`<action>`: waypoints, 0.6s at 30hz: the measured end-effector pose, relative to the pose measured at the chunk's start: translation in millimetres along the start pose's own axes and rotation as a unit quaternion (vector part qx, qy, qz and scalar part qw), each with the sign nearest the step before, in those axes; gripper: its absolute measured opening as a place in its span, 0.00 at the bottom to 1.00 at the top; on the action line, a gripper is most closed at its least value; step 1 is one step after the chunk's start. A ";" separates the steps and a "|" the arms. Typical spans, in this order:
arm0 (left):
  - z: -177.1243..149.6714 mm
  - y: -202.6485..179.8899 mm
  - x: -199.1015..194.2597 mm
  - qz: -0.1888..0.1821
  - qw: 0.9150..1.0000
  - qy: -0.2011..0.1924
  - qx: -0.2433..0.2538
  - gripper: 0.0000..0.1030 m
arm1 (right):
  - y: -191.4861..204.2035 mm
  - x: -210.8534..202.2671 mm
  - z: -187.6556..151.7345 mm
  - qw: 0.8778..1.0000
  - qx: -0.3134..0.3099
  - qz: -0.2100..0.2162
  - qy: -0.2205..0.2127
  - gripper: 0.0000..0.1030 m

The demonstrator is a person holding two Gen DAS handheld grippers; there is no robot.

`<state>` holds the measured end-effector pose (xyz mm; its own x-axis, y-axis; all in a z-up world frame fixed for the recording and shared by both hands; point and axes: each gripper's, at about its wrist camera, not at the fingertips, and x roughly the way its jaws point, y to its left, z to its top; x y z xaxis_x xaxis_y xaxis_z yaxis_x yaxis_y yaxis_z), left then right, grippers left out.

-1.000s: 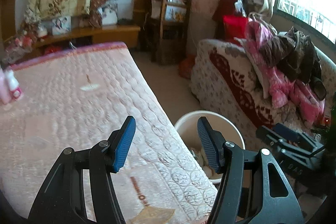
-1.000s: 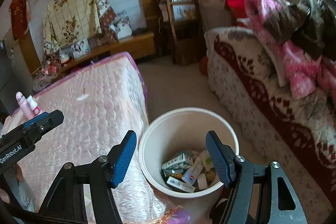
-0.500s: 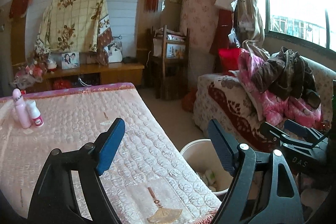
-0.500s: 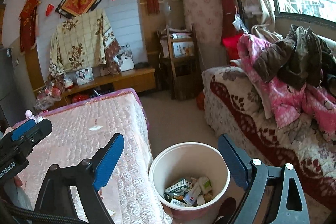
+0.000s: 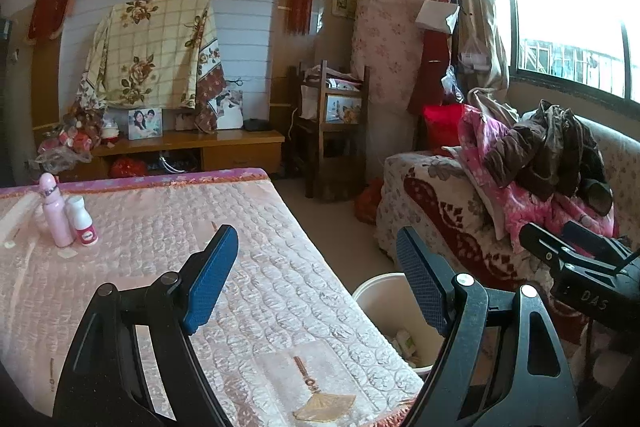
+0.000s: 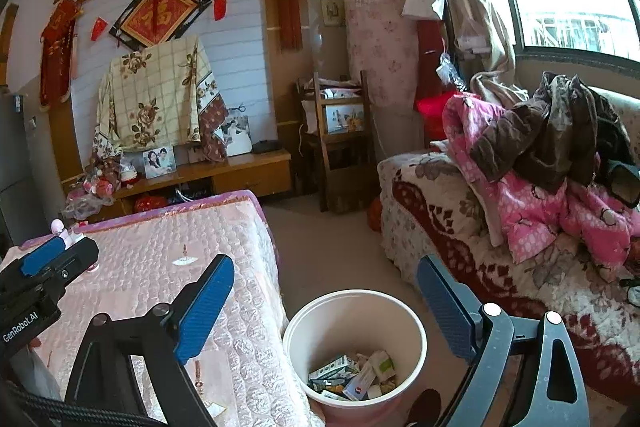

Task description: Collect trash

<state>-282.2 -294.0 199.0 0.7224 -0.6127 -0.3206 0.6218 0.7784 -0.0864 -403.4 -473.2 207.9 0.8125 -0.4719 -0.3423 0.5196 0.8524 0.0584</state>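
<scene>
Two grippers, both empty. Left gripper (image 5: 316, 287): blue fingers (image 5: 210, 281) spread wide, nothing between them, held over the near edge of the pink quilted worktop (image 5: 160, 259). Right gripper (image 6: 324, 311): fingers (image 6: 206, 307) wide and opening further, nothing between them; it hangs above the white bin (image 6: 354, 347), which stands on the floor at 6 o'clock in the right wrist view, just beside the worktop's corner. Trash (image 6: 352, 375), small cartons and wrappers, lies in the bin's bottom. In the left wrist view the bin sits at 5 o'clock, partly hidden by a finger. Two bottles (image 5: 66, 217) stand at 9 o'clock on the worktop. A sofa (image 6: 480, 247) piled with clothes (image 6: 540, 163) lies at 3 o'clock.
</scene>
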 end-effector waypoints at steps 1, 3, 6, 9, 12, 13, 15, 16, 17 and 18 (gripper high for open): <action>-0.2 -0.4 -0.9 0.001 1.000 0.000 0.002 0.78 | 0.2 -0.7 -0.2 1.000 0.000 0.000 -0.001 0.90; -1.0 -1.5 -2.5 0.004 1.000 -0.002 0.005 0.78 | 0.4 -1.5 -0.5 1.000 0.001 0.000 -0.001 0.90; -0.8 -1.4 -3.5 0.000 1.000 -0.002 0.003 0.78 | 0.2 -1.2 -0.4 1.000 0.000 -0.001 -0.001 0.91; -0.2 -2.4 -4.0 -0.003 1.000 -0.001 0.001 0.78 | 1.1 -4.0 -0.3 1.000 -0.001 -0.003 -0.001 0.92; -0.1 -2.2 -4.2 -0.003 1.000 -0.002 0.001 0.78 | 1.2 -4.5 -0.4 1.000 0.000 -0.003 -0.002 0.92; -0.1 -2.5 -4.1 -0.003 1.000 -0.002 0.002 0.78 | 1.3 -4.1 -0.2 1.000 0.000 -0.002 -0.002 0.92; -0.3 -2.6 -4.1 -0.002 1.000 -0.001 0.003 0.78 | 1.0 -3.9 -0.6 1.000 0.000 -0.002 -0.001 0.92; -0.5 -2.8 -4.2 -0.001 1.000 0.000 0.004 0.78 | 1.5 -4.3 -0.7 1.000 0.001 -0.002 0.000 0.93; 0.3 -3.4 -4.0 -0.001 1.000 0.000 0.005 0.78 | 1.4 -4.6 -1.1 1.000 0.000 -0.002 0.000 0.93; 0.4 -3.8 -3.9 -0.001 1.000 0.002 0.007 0.78 | 2.0 -5.2 -1.4 1.000 0.001 -0.001 0.001 0.93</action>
<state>-287.2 -294.6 201.0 0.7201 -0.6139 -0.3234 0.6275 0.7751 -0.0742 -406.9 -468.7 208.4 0.8107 -0.4741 -0.3435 0.5224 0.8507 0.0588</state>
